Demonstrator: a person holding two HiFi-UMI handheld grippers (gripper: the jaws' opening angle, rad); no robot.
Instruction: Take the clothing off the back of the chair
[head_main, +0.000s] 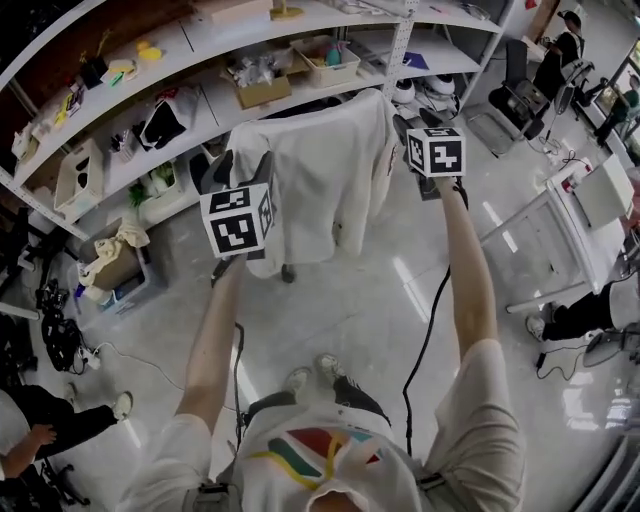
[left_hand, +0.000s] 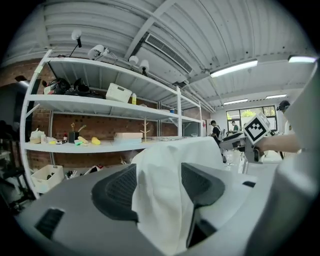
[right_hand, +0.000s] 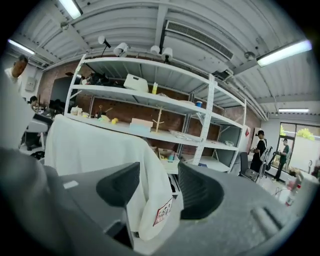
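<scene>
A white garment (head_main: 320, 180) hangs over the back of a chair, of which only the base (head_main: 288, 272) shows beneath the cloth. At the garment's left shoulder, my left gripper (head_main: 246, 165) stands open, and in the left gripper view a fold of the white cloth (left_hand: 165, 200) lies between its dark pads (left_hand: 117, 192). My right gripper (head_main: 408, 128) is at the garment's right edge, also open. In the right gripper view the cloth's edge with a small red-and-white label (right_hand: 162, 212) hangs between its pads (right_hand: 200, 192). Neither gripper visibly presses on the fabric.
A long white shelving unit (head_main: 200, 70) with boxes and clutter stands right behind the chair. A cardboard box with rags (head_main: 115, 260) sits on the floor at left. A white table (head_main: 600, 190) and a seated person's legs (head_main: 570, 320) are at right; another person (head_main: 40, 430) is at lower left.
</scene>
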